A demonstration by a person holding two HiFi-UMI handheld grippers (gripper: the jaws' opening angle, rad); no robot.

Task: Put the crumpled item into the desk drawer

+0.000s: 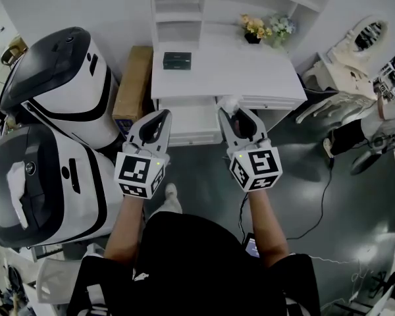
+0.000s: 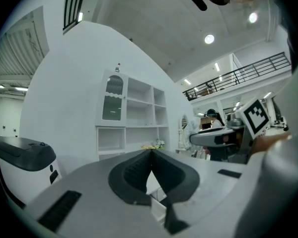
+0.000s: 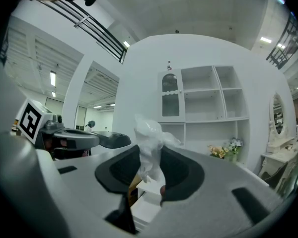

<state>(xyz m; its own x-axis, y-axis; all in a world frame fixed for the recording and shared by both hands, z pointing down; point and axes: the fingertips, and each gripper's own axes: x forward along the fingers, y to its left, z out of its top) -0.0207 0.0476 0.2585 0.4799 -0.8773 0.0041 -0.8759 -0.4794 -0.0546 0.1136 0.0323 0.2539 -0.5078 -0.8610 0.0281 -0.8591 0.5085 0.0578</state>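
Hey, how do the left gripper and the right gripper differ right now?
The left gripper has its jaws closed together with nothing between them; the right gripper has its jaws clamped on the crumpled white item. In the head view the left gripper's tips are bare, while the crumpled white item sticks out past the right gripper's tips. Both point level toward the white desk, side by side.

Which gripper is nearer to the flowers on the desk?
Right. The right gripper, shut on the crumpled paper, is at the desk's front edge, almost in line with the flowers. The left gripper is farther to the left.
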